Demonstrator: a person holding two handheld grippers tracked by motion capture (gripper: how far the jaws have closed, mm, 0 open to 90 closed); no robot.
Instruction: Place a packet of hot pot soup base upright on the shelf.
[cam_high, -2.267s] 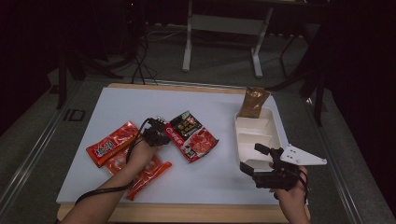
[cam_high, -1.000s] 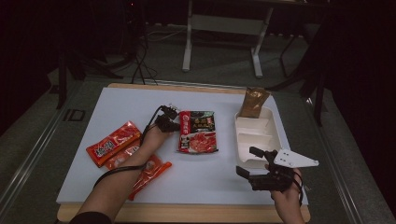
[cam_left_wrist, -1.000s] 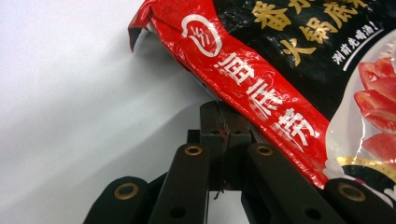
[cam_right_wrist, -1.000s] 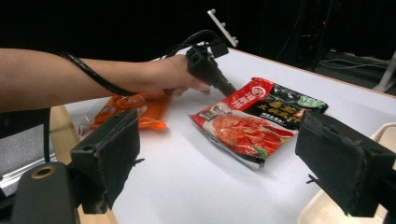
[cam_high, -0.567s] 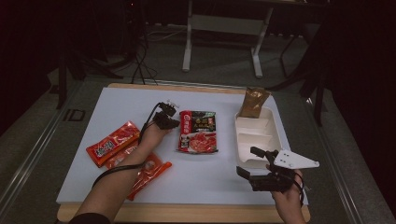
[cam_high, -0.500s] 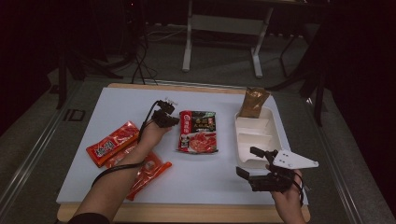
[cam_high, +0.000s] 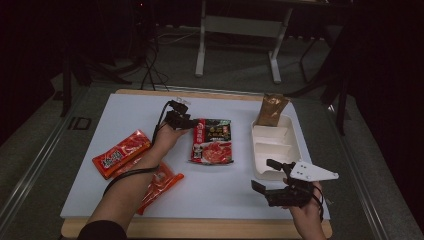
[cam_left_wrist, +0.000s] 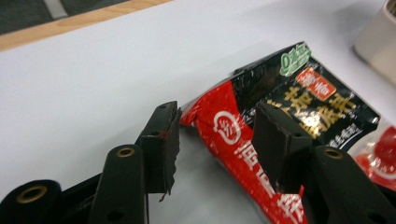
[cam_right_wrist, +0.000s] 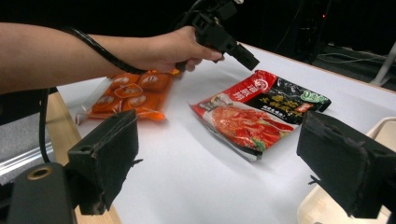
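Over the red-black packet (cam_left_wrist: 261, 154), left gripper (cam_left_wrist: 217, 135) (half-open) empty.

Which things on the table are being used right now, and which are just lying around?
In use:
- red and black packet, flat on the table
- left gripper, jaws just opened, at the packet's corner

Just lying around:
- white tray
- brown pouch at the tray's far end
- two orange packets
- right gripper, open, holding nothing

So the white table top (cam_high: 100, 165), wood-edged, carries a red-and-black sauce packet (cam_high: 212, 142) mid-table, two orange-red packets (cam_high: 121, 153) at the left, a white divided tray (cam_high: 275, 145) at the right, and probably a brown pouch (cam_high: 271, 109) behind the tray.
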